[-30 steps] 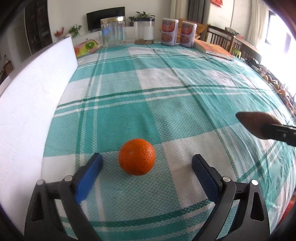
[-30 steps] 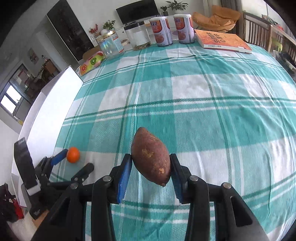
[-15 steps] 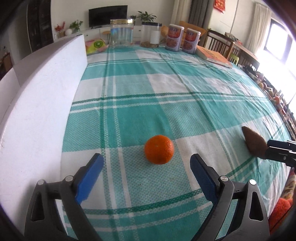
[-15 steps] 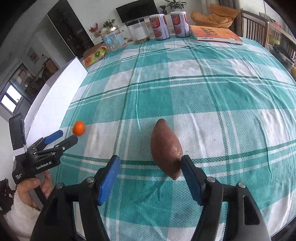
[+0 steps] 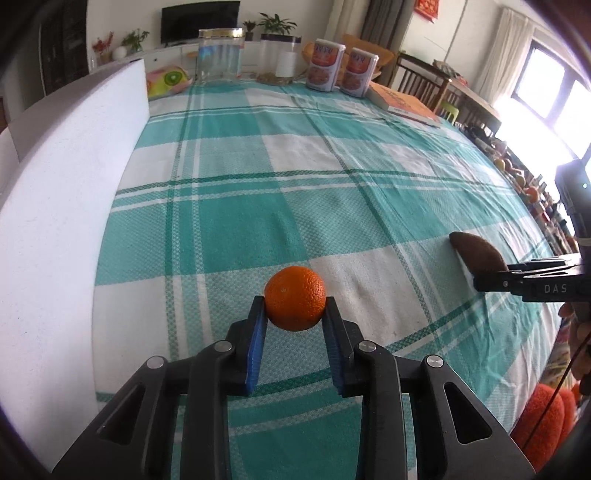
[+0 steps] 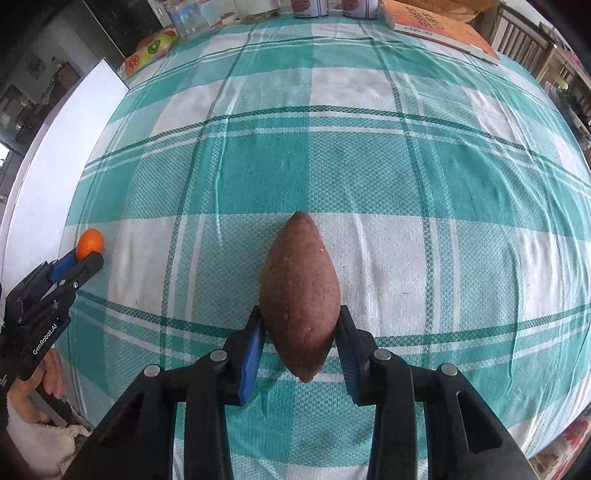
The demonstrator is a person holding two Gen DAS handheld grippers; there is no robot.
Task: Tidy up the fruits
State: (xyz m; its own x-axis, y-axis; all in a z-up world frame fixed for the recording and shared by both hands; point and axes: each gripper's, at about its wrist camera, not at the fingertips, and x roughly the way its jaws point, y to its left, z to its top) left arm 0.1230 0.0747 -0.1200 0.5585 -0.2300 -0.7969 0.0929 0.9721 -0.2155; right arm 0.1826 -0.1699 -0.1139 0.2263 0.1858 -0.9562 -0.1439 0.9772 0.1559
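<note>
— Teal-checked cloth covers the bench [image 5: 229,206]. Where's the orange [image 5: 295,298]?
— Clamped in the left hand-held gripper [image 5: 294,314], beside the white foam board [image 5: 66,206].
— And the right hand-held gripper [image 6: 301,332]?
— Closing, pads pressing the sweet potato [image 6: 300,291] — well right of that board.

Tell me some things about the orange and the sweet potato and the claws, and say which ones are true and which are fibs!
1. The left claw squeezes the orange. True.
2. The right claw is empty. False: its jaws are closing with the sweet potato between them, pads on its sides.
3. The tablecloth is red and yellow. False: it is teal and white checks.
4. A book lies at the table's far end. True.
5. The orange is peeled. False: its skin is whole.
</note>
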